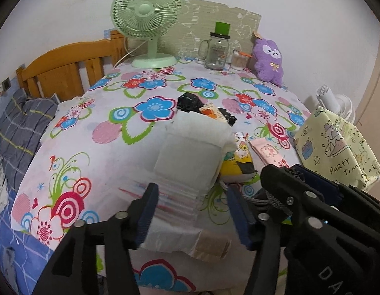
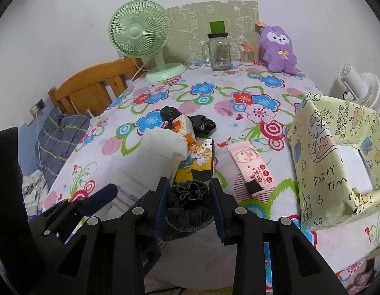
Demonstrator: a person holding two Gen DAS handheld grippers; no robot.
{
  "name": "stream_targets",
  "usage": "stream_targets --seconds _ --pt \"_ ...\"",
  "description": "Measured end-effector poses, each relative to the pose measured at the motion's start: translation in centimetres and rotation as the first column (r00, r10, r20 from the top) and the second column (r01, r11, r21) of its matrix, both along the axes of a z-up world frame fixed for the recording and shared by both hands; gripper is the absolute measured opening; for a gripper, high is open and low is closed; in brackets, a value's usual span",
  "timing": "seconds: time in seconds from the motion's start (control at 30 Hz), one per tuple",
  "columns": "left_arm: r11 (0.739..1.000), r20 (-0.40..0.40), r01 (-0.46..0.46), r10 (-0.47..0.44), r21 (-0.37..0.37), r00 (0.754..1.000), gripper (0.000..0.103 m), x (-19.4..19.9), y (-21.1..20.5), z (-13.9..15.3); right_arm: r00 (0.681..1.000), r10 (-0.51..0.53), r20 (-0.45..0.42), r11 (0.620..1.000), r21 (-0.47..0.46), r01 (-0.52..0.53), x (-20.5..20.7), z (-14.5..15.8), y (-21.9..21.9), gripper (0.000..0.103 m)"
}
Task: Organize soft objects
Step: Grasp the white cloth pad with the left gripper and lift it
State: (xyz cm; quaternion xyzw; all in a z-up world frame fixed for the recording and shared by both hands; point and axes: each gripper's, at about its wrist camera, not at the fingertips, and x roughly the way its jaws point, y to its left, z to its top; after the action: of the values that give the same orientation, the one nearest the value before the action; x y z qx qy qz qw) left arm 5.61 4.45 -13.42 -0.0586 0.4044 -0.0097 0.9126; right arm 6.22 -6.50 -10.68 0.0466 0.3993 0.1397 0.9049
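My left gripper [image 1: 193,212] stands open low over the near edge of the flowered table [image 1: 111,147]. A clear zip bag [image 1: 175,196] with a white padded pack [image 1: 190,152] in it lies between and beyond its blue fingers, and the pads do not press on it. My right gripper [image 2: 189,191] is shut on a dark grey ruffled fabric roll [image 2: 190,204], just in front of a yellow cartoon packet [image 2: 197,162]. A pink tissue pack [image 2: 254,172] lies to the right of it. The purple plush [image 2: 279,49] leans at the back right.
A box wrapped in yellow party paper [image 2: 332,162] stands open at the right edge. Black plastic bags [image 2: 202,123] and an orange-white packet [image 2: 180,125] lie mid-table. A green fan [image 2: 140,36], a glass jar mug [image 2: 218,54] and a swab jar [image 2: 247,56] line the back. A bed [image 1: 22,127] lies to the left.
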Motion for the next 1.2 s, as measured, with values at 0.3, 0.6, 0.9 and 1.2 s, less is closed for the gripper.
stream_targets --seconds 0.3,0.6,0.9,1.2 --pt "0.998 -0.045 -0.049 0.048 -0.025 0.998 0.076 -0.1 1.1 -1.3 1.000 0.010 -0.017 1.000 -0.018 -0.010 -0.2 -0.6 0.6 0.037" --pt "0.999 -0.098 -0.043 0.041 -0.024 0.994 0.080 -0.2 1.2 -3.2 0.999 0.016 -0.043 0.998 -0.058 -0.018 -0.4 -1.8 1.3 0.037" --pt "1.000 -0.100 -0.025 0.025 0.003 0.995 0.082 -0.8 0.7 -4.0 0.999 -0.011 -0.052 0.997 -0.075 0.008 -1.0 -2.8 1.2 0.037" --pt "0.999 -0.093 -0.028 0.031 0.040 0.995 0.061 -1.3 0.1 -3.9 0.999 -0.021 -0.045 0.997 -0.079 0.017 -1.2 -3.1 1.0 0.037"
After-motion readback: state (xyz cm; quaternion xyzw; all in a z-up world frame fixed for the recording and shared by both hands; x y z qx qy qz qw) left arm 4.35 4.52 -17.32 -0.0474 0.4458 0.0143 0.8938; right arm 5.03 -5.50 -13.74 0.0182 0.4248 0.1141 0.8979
